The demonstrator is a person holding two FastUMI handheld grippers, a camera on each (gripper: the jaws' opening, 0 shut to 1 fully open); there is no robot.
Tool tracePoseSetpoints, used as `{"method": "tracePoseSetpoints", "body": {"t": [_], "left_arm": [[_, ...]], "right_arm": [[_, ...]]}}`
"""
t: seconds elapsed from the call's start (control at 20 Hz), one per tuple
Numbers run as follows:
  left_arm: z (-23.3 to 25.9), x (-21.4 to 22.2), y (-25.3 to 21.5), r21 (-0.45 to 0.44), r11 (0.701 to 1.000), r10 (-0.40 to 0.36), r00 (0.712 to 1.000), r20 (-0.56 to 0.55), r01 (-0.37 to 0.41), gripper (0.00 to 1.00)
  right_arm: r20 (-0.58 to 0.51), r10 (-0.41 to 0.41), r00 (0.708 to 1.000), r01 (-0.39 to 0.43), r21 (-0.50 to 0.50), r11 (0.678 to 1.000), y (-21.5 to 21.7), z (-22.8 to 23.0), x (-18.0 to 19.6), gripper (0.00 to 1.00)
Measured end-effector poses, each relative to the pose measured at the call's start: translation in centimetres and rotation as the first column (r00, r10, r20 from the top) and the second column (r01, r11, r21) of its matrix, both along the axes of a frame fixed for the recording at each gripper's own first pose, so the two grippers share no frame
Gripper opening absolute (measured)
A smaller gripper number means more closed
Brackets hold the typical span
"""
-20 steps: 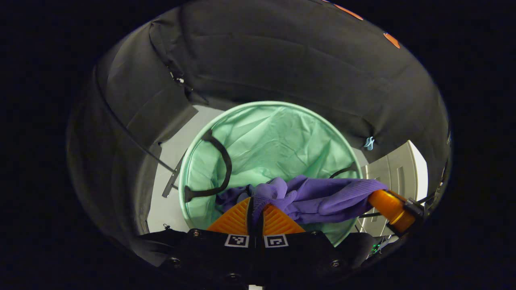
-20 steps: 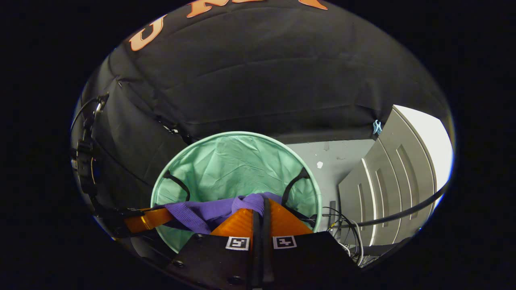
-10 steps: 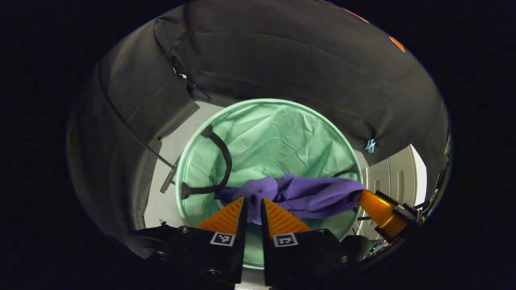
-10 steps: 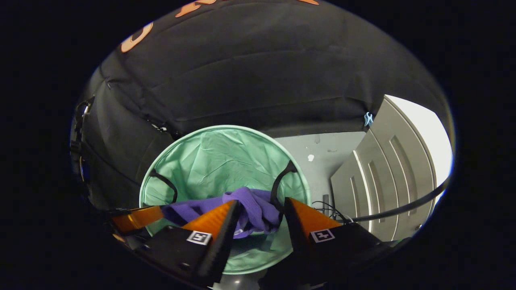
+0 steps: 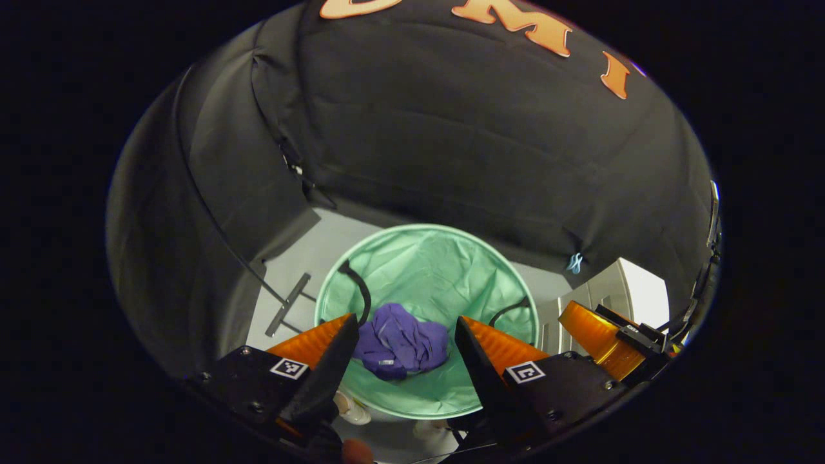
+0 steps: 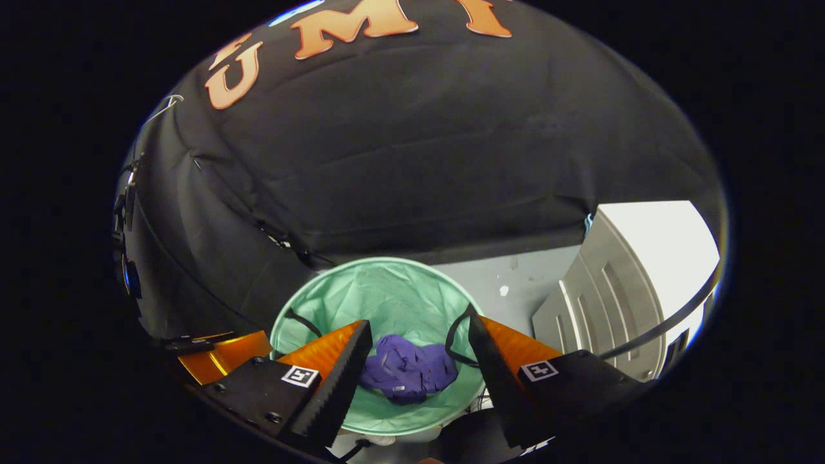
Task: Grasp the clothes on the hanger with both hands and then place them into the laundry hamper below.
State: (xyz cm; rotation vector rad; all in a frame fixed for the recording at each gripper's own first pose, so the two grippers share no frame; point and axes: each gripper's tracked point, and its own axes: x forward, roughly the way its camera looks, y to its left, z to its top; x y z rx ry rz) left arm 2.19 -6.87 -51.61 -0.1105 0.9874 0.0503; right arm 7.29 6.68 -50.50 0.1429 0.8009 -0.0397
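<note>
A crumpled purple garment (image 5: 399,341) lies at the bottom of the round mint-green laundry hamper (image 5: 432,258). In the left gripper view my left gripper (image 5: 405,332) hangs open high above the hamper, with the garment seen far below between its fingers. The right gripper (image 5: 602,335) shows off to the right. In the right gripper view the same purple garment (image 6: 407,368) rests inside the hamper (image 6: 380,283), and my right gripper (image 6: 419,338) is open above it, holding nothing. The left gripper (image 6: 222,354) appears at lower left.
The hamper has black strap handles (image 5: 361,290) on two sides and stands on a grey floor (image 6: 522,277). A grey panelled door (image 6: 599,309) is to the right. Black cloth walls enclose the back and left. A metal bar (image 5: 287,304) lies on the floor left of the hamper.
Both grippers opened and let go of the purple garment, which dropped to the hamper's bottom. Both grippers then rose well away from the hamper.
</note>
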Motion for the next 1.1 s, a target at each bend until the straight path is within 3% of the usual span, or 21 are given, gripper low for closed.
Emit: {"method": "tracePoseSetpoints", "body": {"t": [0.3,0.6,1.1], "left_arm": [[10.9,1.7,0.4,0.011,1.000,-0.003,0.971,0.241,0.000,0.96],[18.5,1.8,2.4,0.034,0.999,0.023,0.899,0.437,-0.042,0.96],[26.7,0.8,3.6,0.068,0.996,-0.001,0.773,0.634,-0.055,0.95]], "right_arm": [[0.134,-0.015,0.991,0.017,-0.016,1.000,-1.0,8.2,-1.4,0.98],[0.249,-0.033,0.968,0.039,-0.021,0.999,-1.5,15.2,-2.4,0.98],[0.449,-0.022,0.893,0.046,-0.042,0.998,-1.4,24.6,-3.9,0.98]]}}
